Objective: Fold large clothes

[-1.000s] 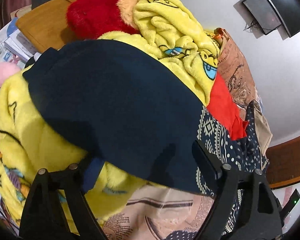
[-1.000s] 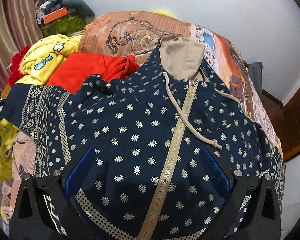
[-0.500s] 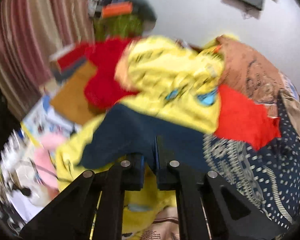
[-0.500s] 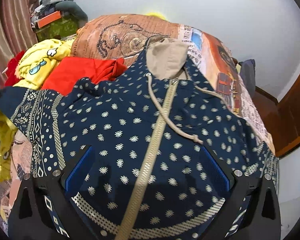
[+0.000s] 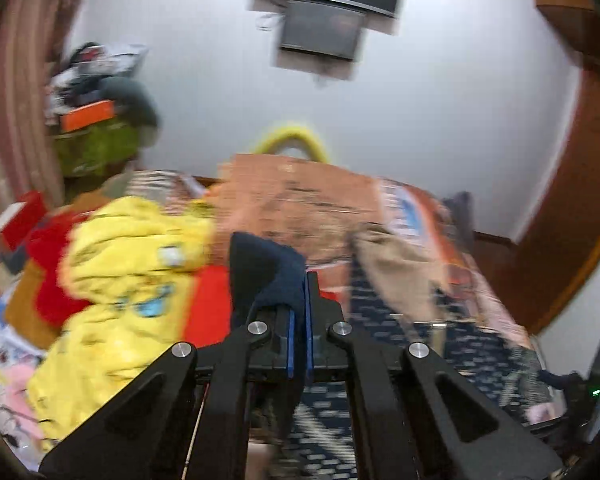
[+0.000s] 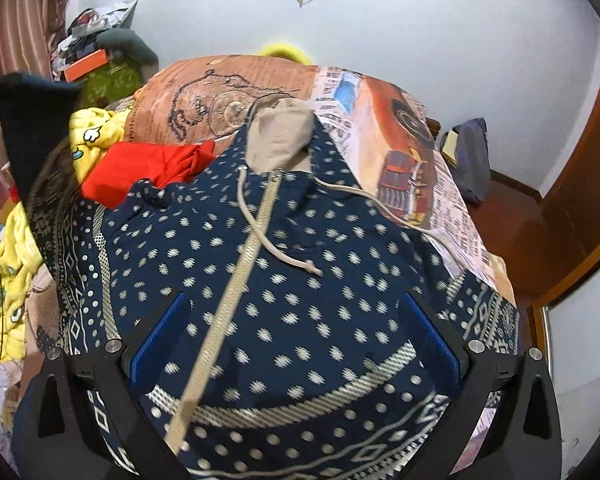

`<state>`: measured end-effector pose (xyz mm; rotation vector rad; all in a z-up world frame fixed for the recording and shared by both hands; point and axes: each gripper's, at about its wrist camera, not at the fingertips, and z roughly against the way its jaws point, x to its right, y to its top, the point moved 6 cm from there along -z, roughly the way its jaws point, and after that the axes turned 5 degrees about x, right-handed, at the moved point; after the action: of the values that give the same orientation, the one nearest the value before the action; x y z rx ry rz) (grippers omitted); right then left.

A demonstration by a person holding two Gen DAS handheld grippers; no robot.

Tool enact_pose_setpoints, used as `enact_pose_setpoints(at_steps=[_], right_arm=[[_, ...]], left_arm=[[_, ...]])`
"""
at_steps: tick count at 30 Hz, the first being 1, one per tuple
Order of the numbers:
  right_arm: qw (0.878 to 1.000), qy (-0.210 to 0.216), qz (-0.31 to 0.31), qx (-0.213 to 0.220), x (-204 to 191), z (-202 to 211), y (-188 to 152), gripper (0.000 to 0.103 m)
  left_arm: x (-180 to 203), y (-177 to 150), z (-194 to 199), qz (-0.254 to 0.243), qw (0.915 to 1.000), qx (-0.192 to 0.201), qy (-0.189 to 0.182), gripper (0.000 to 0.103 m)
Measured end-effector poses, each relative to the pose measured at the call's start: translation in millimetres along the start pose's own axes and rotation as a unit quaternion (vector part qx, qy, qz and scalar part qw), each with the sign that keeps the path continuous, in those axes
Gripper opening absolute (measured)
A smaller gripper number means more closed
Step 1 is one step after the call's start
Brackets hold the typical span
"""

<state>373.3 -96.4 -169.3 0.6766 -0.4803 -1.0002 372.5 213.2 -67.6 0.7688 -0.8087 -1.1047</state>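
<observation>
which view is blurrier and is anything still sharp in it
Left wrist view: heavy motion smear over the yellow blanket and wall screen; only the left gripper stays crisp. Right wrist view: mostly sharp, the patterned hoodie only slightly soft, edges bowed by fisheye.

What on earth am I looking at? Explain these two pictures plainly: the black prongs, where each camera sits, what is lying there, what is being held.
No robot here: a person carries a hand-held gripper in each hand, with a fisheye camera looking along its two fingers. The blurred picture is from the left hand-held gripper, shut on a fold of the dark navy cloth. The sharp one is from the right hand-held gripper, its jaws open above a patterned navy hoodie with a beige zip, touching nothing that shows. The hoodie lies on a printed bedspread, beside a red garment and a yellow fleece.
</observation>
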Motion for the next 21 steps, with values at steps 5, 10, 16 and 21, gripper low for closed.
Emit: enact_pose_setpoints(at_steps=[5,10,16,21], right_arm=[[1.000,-0.010,-0.003,0.000,23,10,-11,0.103],[1.000,-0.028,-0.002,-0.008,49,13,-27,0.103],[0.999,-0.038,-0.021,-0.029,76,11,-47,0.103],[0.998,-0.048,-0.020,-0.041,86,11,-59,0.103]], left_arm=[[94,-19,-25,-0.038,0.9964,-0.036,-0.066,0.002],[157,-75,-60,-0.073,0.9861,-0.109,-0.101,0.002],[200,-156,-89,-0.081,0.9638,-0.212,-0.140,0.002],[217,-220,-98,-0.099,0.9388,-0.289,-0.159,0.002]])
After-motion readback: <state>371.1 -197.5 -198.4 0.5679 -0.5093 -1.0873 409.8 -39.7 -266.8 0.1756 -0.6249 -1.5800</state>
